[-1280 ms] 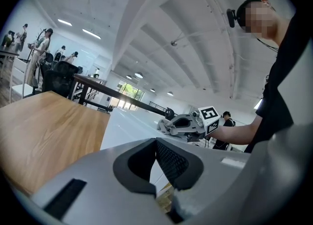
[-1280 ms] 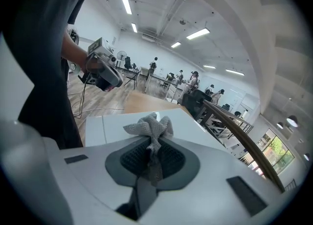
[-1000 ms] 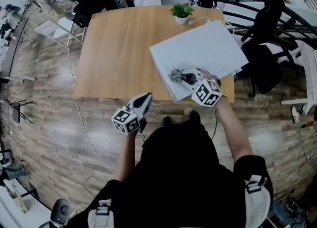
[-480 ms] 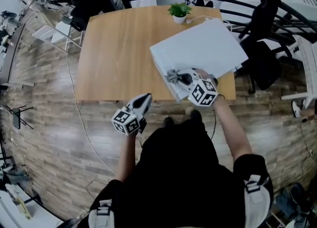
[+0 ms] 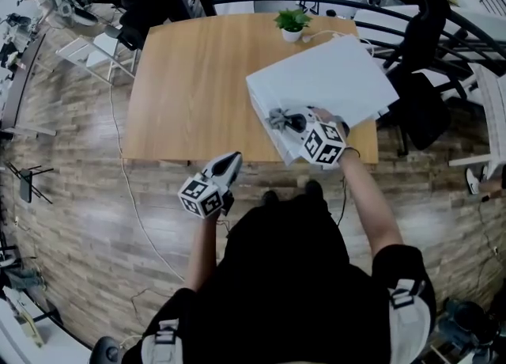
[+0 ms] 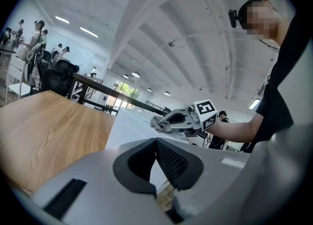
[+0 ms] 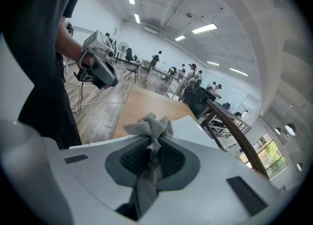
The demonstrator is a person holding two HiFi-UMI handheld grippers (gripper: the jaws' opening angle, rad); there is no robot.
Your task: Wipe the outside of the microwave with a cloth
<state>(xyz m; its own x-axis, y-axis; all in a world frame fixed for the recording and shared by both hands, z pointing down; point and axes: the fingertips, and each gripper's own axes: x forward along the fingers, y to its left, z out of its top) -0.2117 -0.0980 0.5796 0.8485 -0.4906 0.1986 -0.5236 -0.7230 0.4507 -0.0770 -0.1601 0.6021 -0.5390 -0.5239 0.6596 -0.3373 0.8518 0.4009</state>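
Two hand-held grippers closed: right (image 5: 285, 122) pinches cloth (image 5: 277, 119) pointing at microwave (image 5: 328, 77), left (image 5: 234, 157) empty.

Microwave (image 5: 332, 77) near edge partly hidden (right hand-held gripper (image 5: 279, 121) over it).

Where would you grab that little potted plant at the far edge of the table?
Probably the white pot, jaws closing on its sides from the near side, below the leaves. It stands upright, and the leaves spread over its top, so coming straight down would likely crush them.
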